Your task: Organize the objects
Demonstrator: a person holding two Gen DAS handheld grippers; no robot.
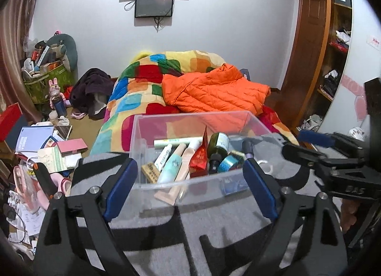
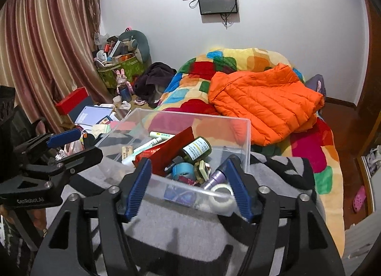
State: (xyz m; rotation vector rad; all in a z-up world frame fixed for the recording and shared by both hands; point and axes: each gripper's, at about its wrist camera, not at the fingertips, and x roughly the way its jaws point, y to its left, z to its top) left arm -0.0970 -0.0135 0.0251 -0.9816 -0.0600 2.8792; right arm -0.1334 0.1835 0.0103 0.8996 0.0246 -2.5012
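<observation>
A clear plastic box (image 1: 147,133) (image 2: 240,133) sits on a grey-and-black blanket on the bed. It holds several tubes (image 1: 171,164), a red packet (image 1: 198,156) (image 2: 166,149), a dark green bottle (image 1: 218,147) (image 2: 196,148), a blue tape roll (image 1: 228,162) (image 2: 182,170), a purple tube (image 2: 215,177) and a white tape roll (image 2: 220,198). My left gripper (image 1: 190,176) is open and empty just in front of the box. My right gripper (image 2: 188,176) is open and empty at the box's near wall. Each gripper shows at the edge of the other's view.
An orange puffer jacket (image 1: 214,92) (image 2: 264,102) lies on a colourful quilt (image 1: 138,92) behind the box. Books, boxes and clutter (image 1: 42,147) cover the floor at left. A wooden wardrobe (image 1: 316,61) stands at right. Curtains (image 2: 42,49) hang at left.
</observation>
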